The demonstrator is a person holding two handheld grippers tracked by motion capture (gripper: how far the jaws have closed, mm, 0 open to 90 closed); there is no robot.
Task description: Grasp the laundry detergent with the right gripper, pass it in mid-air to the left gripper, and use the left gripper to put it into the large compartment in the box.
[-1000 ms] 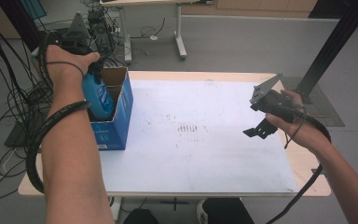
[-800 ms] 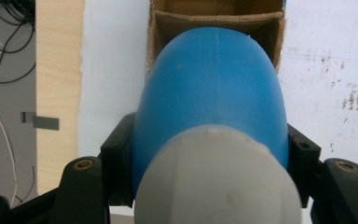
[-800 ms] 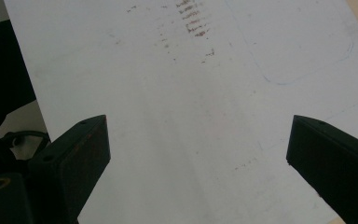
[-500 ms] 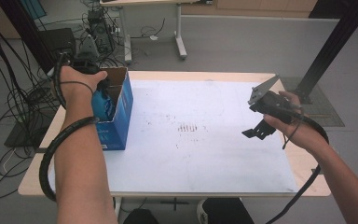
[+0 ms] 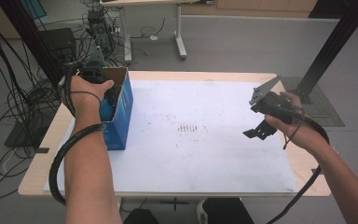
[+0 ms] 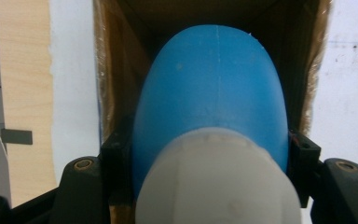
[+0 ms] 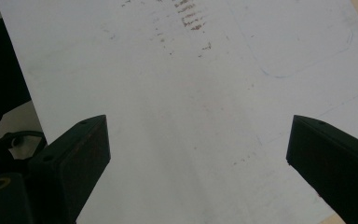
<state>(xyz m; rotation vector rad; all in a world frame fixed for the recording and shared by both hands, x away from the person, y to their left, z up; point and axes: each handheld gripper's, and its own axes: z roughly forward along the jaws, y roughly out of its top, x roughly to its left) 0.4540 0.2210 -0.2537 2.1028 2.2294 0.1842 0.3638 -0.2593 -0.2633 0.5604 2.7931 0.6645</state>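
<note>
Left gripper (image 6: 209, 154): jaws clamped on either side of a blue plastic bottle with a white cap (image 6: 209, 116), which points ahead of the jaws down into an open blue cardboard box (image 5: 121, 109). Right gripper (image 7: 196, 154): jaws spread wide, nothing between them, hanging above the white table sheet (image 7: 177, 93) with brown smudges ahead.

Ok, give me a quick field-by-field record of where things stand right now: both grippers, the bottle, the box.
left gripper: shut on the blue bottle, held over the open top of the box
blue bottle: white cap toward the camera, body pointing down into the box
box: blue cardboard, top open, upright at the table's left edge
right gripper: open, nothing between the jaws, held above the white sheet
white sheet: covers the table, faint brown marks near the middle
</note>
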